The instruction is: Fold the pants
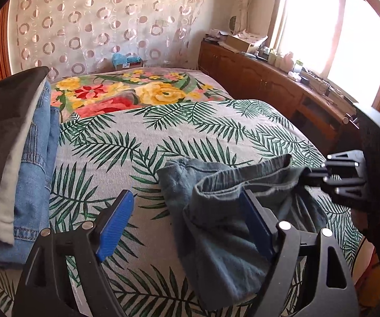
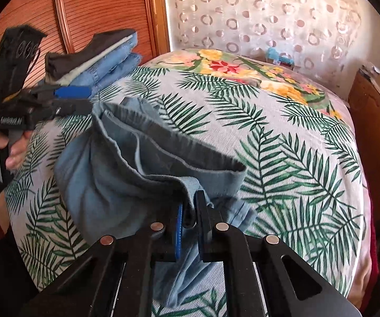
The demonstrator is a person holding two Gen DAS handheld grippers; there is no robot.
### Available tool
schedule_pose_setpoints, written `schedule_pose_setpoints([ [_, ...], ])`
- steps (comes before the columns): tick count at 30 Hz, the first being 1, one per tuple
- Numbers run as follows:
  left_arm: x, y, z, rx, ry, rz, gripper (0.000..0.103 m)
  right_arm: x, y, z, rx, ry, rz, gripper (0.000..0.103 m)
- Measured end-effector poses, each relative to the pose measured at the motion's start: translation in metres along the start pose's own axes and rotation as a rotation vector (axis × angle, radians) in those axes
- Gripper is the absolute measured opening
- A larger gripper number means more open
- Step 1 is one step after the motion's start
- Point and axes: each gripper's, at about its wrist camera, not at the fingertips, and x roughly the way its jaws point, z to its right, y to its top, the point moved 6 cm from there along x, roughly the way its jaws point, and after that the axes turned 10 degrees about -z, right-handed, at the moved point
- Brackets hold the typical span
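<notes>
My right gripper has its fingers clamped on the waistband of the grey-blue pants, bunched near the bed's near edge. My left gripper stands open, one finger inside the waistband. That thin pinch could slip if I lift. No writing is legible.

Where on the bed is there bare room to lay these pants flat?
Free: the palm-leaf sheet between the grey-blue pants and the floral blanket. Crowded: the stack of folded clothes along the bed's edge, and the near end, where the pants and both grippers sit.
</notes>
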Motion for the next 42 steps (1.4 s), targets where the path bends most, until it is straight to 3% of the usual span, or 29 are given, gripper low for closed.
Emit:
schedule_pose_setpoints([
  [6,0.003,-0.01,0.001,-0.001,-0.002,-0.016,0.082,-0.001,0.018,0.019,0.084,-0.032,0.066,0.007],
  [11,0.008,-0.018,0.003,0.004,0.004,-0.037,0.082,0.013,0.023,0.024,0.116,-0.095,0.033,0.007],
  [15,0.007,-0.026,0.004,0.006,0.012,-0.039,0.082,0.011,0.025,0.026,0.149,-0.115,0.035,0.023],
  [19,0.002,-0.035,0.007,0.012,0.002,-0.038,0.082,-0.01,0.013,0.025,0.191,-0.092,0.054,0.026],
  [24,-0.002,-0.047,0.012,0.013,-0.02,-0.045,0.069,-0.027,-0.02,0.011,0.205,-0.059,0.039,0.027],
  [26,-0.002,-0.053,0.016,0.03,-0.029,-0.05,0.046,-0.029,-0.033,0.004,0.214,-0.046,0.023,0.027],
  [29,-0.001,-0.062,0.026,0.046,-0.056,-0.06,0.037,-0.027,-0.052,-0.007,0.24,0.002,0.005,0.027],
  [36,0.003,-0.073,0.032,0.06,-0.05,-0.081,0.037,-0.03,-0.074,-0.01,0.276,0.022,0.004,0.027],
  [42,0.008,-0.076,0.028,0.043,-0.051,-0.087,0.037,-0.026,-0.073,-0.015,0.249,0.015,-0.034,0.027],
])
